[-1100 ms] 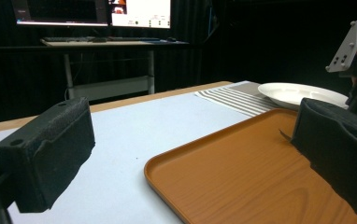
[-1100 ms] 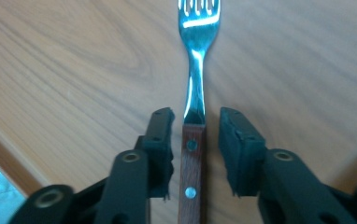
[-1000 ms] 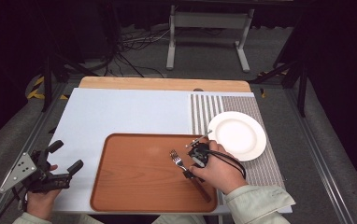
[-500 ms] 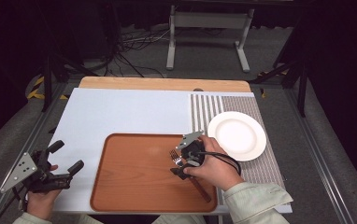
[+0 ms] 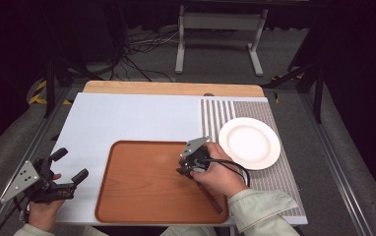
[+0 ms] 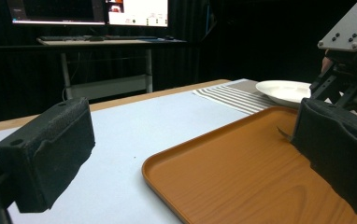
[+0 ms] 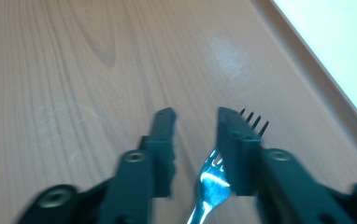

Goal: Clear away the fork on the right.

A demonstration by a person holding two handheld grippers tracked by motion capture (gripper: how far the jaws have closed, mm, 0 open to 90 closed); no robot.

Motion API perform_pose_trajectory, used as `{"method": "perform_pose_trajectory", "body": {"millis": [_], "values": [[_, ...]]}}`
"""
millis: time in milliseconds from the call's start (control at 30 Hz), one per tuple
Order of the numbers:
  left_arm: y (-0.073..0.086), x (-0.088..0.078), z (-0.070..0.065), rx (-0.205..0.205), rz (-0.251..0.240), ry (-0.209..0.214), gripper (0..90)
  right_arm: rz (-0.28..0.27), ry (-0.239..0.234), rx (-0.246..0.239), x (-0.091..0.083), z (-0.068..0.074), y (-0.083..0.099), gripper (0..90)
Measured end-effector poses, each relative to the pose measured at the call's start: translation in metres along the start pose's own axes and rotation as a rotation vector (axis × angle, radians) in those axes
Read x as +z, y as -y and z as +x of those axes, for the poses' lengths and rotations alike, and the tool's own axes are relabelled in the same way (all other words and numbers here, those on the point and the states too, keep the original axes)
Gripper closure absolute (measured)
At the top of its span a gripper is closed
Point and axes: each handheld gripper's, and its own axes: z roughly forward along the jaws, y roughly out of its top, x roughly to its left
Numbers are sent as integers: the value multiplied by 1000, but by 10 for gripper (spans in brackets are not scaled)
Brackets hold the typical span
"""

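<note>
Now the right gripper (image 7: 195,116) holds its jaws apart around a fork (image 7: 211,179) over the tray (image 5: 141,196), while the left gripper (image 5: 70,164) rests spread wide.

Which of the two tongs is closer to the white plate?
The right. The right tongs are over the tray's right part, just left of the white plate. The left tongs hang off the tray's left side, with the whole tray between them and the plate.

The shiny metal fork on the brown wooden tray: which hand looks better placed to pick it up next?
Probably the right. The right gripper already hangs over the tray with the fork between its open jaws, while the left gripper waits off the tray's left edge.
</note>
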Motion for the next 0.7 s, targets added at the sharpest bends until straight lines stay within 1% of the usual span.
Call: {"method": "perform_pose_trajectory", "body": {"millis": [33,100,300,433,700], "values": [[0,0,0,1,-2,0,3,7,2,-6,0,-1,0,841],[0,0,0,1,-3,0,3,20,0,-10,2,-4,0,897],[0,0,0,0,-2,-1,3,49,-7,-25,9,-6,2,900],[0,0,0,-1,-3,-1,3,64,-16,-25,15,-7,4,900],[0,0,0,1,0,0,3,76,-29,-32,24,-8,6,899]]}}
